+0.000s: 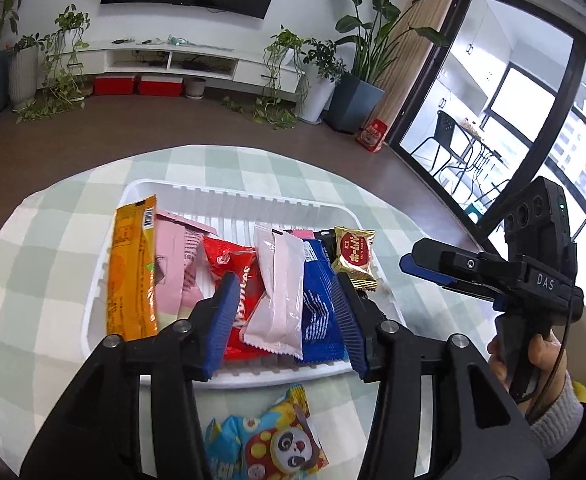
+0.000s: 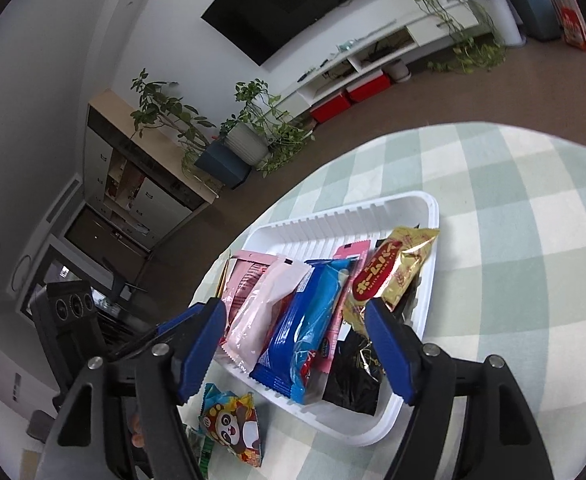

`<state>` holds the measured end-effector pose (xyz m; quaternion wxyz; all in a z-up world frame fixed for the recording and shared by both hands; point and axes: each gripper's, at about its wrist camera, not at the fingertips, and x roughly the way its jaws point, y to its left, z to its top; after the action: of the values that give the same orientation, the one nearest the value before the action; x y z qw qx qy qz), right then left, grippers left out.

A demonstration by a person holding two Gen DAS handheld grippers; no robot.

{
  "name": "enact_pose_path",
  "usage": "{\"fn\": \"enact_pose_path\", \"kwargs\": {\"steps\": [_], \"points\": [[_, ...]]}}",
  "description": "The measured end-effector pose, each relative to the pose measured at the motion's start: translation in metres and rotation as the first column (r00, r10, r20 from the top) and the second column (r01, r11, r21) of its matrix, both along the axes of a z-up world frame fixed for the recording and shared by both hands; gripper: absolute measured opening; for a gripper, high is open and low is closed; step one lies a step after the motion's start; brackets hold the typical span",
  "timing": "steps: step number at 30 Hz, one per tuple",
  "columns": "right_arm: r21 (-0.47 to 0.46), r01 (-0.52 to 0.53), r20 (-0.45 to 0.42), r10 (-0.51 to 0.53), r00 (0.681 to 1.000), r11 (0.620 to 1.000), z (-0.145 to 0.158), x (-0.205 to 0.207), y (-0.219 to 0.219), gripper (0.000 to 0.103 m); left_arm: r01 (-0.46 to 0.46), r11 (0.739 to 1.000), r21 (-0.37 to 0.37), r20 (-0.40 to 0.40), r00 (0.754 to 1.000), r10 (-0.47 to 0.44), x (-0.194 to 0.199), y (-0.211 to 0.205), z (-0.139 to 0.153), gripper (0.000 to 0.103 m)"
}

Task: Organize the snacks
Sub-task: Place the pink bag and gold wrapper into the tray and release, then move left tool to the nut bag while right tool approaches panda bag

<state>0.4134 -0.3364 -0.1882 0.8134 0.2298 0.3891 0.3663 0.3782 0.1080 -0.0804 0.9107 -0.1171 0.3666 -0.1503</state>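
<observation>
A white ribbed tray holds several snack packs: an orange bar, pink packs, a red bag, a pale pink sachet, a blue pack, a gold-red pack and a black pack. A panda snack bag lies on the cloth in front of the tray. My left gripper is open and empty above the tray's near side. My right gripper is open and empty above the tray; it shows at the right in the left wrist view.
The round table has a green-and-white checked cloth. A green packet lies at the table's near edge beside the panda bag. Floor, potted plants and a TV cabinet lie beyond the table.
</observation>
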Motion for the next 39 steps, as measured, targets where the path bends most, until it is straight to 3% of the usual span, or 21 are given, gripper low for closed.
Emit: {"fn": "enact_pose_path", "kwargs": {"steps": [7, 12, 14, 21, 29, 39], "points": [[-0.031, -0.026, 0.072, 0.028, 0.997, 0.999, 0.014, -0.044, 0.000, 0.075, -0.036, 0.999, 0.010, 0.017, 0.999, 0.036, -0.054, 0.022, 0.013, 0.046], [-0.122, -0.082, 0.134, 0.098, 0.986, 0.989, 0.015, -0.086, 0.019, 0.076, -0.069, 0.997, 0.025, 0.010, 0.998, 0.069, -0.101, 0.036, 0.012, 0.047], [-0.156, -0.102, 0.153, 0.126, 0.980, 0.982, 0.014, -0.102, 0.028, 0.076, -0.080, 0.995, 0.055, -0.003, 0.997, 0.081, -0.120, 0.039, 0.007, 0.052], [-0.233, -0.175, 0.148, 0.212, 0.966, 0.957, -0.003, -0.145, 0.061, 0.076, -0.080, 0.985, 0.156, -0.019, 0.996, 0.084, -0.173, 0.038, -0.012, 0.052], [-0.297, -0.168, 0.143, 0.218, 0.965, 0.940, -0.018, -0.162, 0.082, 0.082, -0.108, 0.971, 0.211, -0.073, 0.989, 0.126, -0.188, 0.043, -0.039, 0.055], [-0.373, -0.149, 0.157, 0.220, 0.963, 0.916, -0.027, -0.157, 0.105, 0.086, -0.126, 0.974, 0.189, -0.117, 0.982, 0.150, -0.179, 0.042, -0.056, 0.055]]}}
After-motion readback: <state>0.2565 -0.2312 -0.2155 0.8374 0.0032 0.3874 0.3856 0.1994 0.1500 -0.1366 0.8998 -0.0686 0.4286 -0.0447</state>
